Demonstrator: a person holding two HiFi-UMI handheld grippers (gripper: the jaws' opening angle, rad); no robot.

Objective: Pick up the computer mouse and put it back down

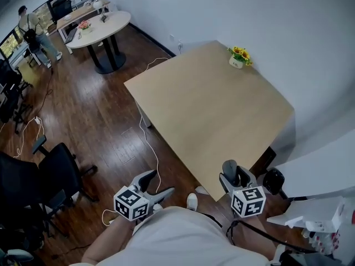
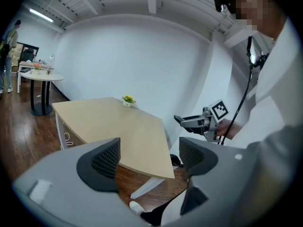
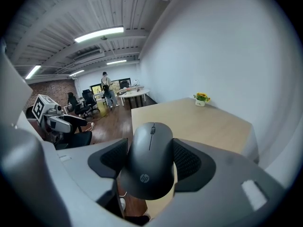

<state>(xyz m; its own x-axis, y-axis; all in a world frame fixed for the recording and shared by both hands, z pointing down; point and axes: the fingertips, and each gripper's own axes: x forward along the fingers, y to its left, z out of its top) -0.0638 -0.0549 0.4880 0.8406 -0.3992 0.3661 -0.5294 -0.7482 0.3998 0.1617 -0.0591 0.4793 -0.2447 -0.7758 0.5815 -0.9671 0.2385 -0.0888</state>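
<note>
The right gripper (image 1: 233, 173) clamps its 2 jaws on the flanks of the black HP computer mouse (image 3: 150, 164), carrying it aloft by the wooden table's (image 1: 211, 110) near edge, apparently for setting down, while the left gripper (image 1: 157, 184) hangs wide open, empty and out of the way.

2 grippers: left gripper (image 1: 157, 183) and right gripper (image 1: 231, 173). 1 black computer mouse (image 3: 150, 157). 2 tables: 1 wooden table (image 1: 211, 110), 1 white table (image 1: 113, 22). 2 flower pots — 1 yellow-flower pot (image 1: 238, 57), 1 pink-flower pot (image 1: 84, 25). 1 person (image 1: 30, 29) standing far off. At least 2 black office chairs (image 1: 58, 170).
</note>
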